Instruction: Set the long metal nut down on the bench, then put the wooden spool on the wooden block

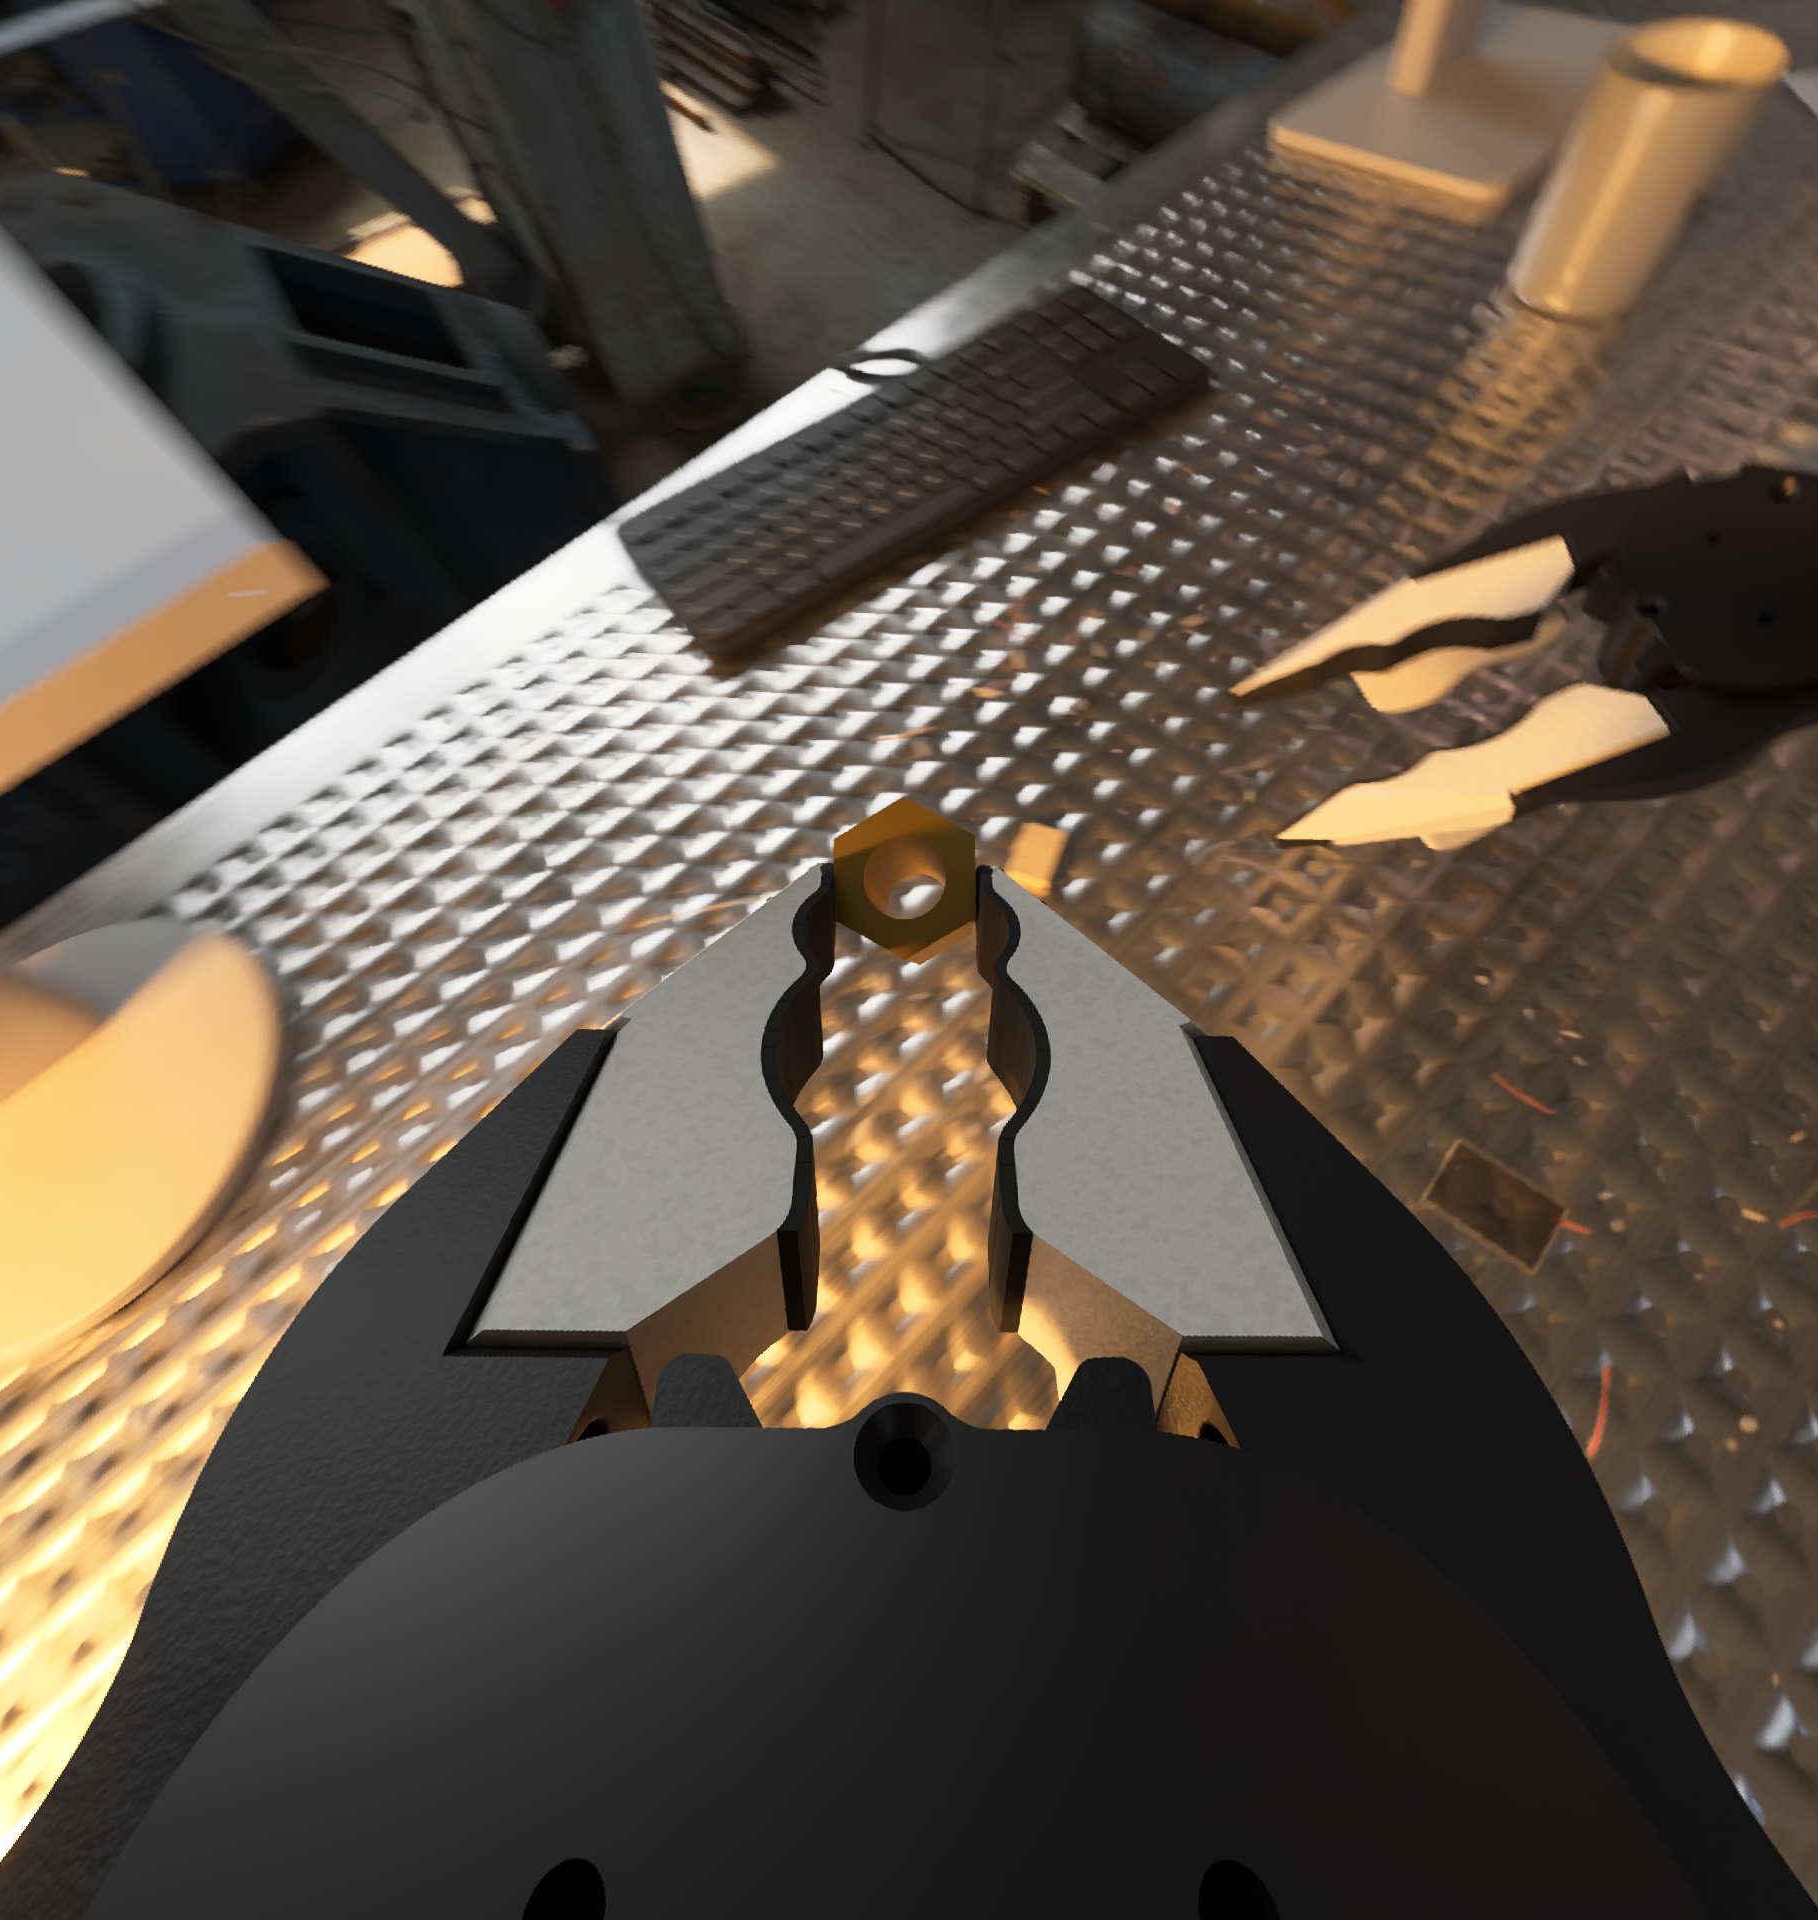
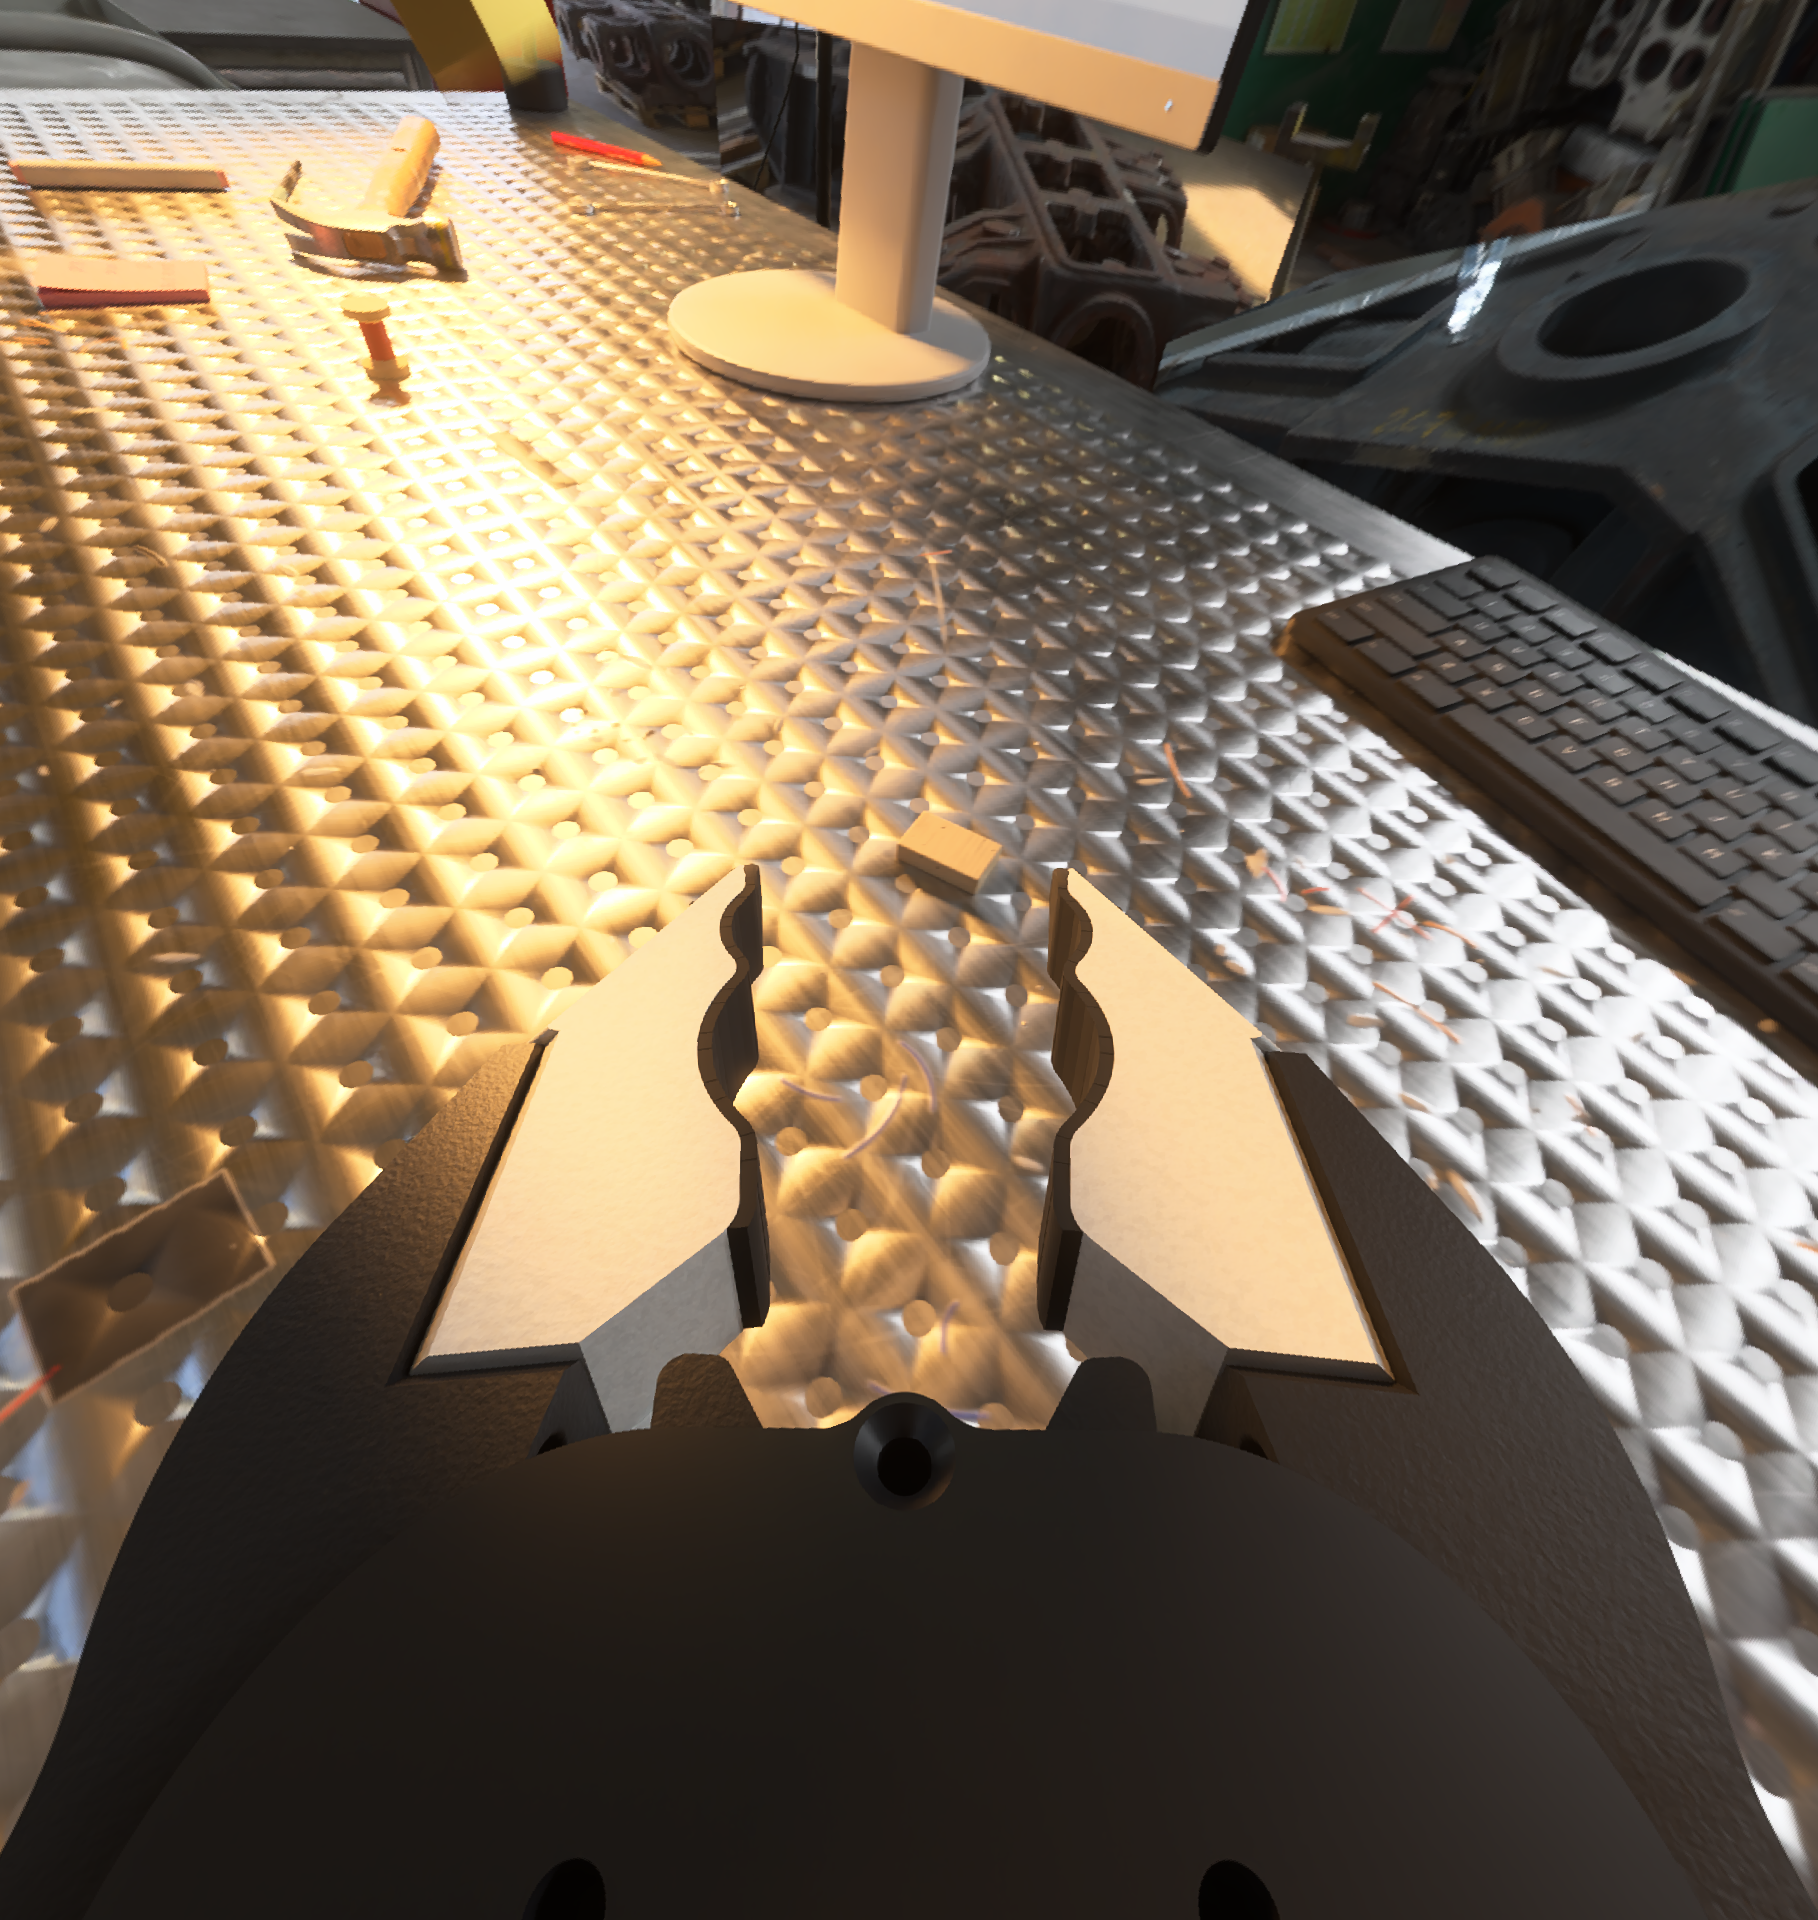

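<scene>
My left gripper (image 1: 905, 881) is shut on the long metal nut (image 1: 882, 844), a brass-coloured hexagon with a round bore, held at the fingertips above the bench. A small wooden block (image 1: 1036, 856) lies on the bench just beyond and right of the nut. It also shows in the right wrist view (image 2: 949, 852), just past my right gripper (image 2: 905, 883), which is open and empty. The right gripper also shows in the left wrist view (image 1: 1263, 764), to the right of the nut. The wooden spool (image 2: 377, 341), with a red middle and pale ends, lies far off to the left near a hammer (image 2: 375, 231).
A black keyboard (image 2: 1611, 769) lies along the bench's far edge. A monitor stand (image 2: 832, 332) is beside it. A cream cylinder (image 1: 1632, 177) and a square base with a post (image 1: 1404, 135) stand far right. A thin flat plate (image 2: 141, 1278) and flat bars (image 2: 120, 281) lie on the bench.
</scene>
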